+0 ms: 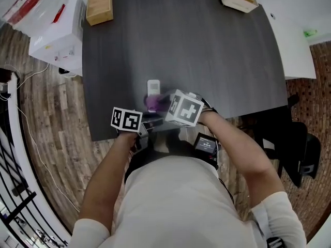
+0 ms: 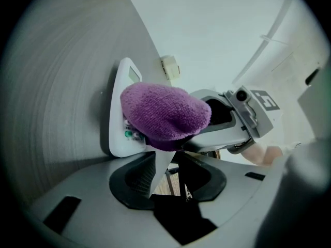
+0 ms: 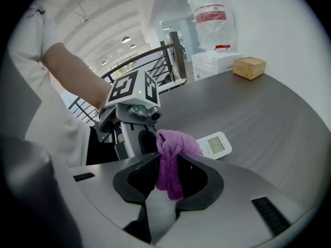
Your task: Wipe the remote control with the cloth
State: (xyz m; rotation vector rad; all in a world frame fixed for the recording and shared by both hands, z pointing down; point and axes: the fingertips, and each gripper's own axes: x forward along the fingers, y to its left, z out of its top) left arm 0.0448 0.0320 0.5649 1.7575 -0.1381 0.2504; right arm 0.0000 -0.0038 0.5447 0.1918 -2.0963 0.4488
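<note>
Left arm: bare forearm (image 1: 106, 174) bent in at the elbow and running forward from the body. It carries the left gripper (image 2: 165, 168) low at the near edge of the dark grey wood-grain surface (image 1: 207, 50). The marker cube faces up.

Left jaws: drawn close together, leaving only a narrow gap. The near end of the white rectangular remote control (image 2: 117, 110) shows white in that gap, pinched between the ribbed pads.

The remote control extends straight ahead from the left jaws and lies flat on the surface, display end farthest away.

Just ahead of the left jaws, a bunched purple knitted cloth (image 2: 165, 112) sits on the button face of the remote control. It covers the middle; the display and a few lower buttons are exposed.

Right arm: forearm (image 1: 238, 143) angled inward across the body, wrist turned so that the right gripper (image 3: 168, 182) comes in from the right.

Right jaws: clamped on the cloth. A fold hangs down between the pads, and the rest bulges out past the tips. The remote control lies directly beyond the right jaws, display end showing to the right of the cloth.
</note>
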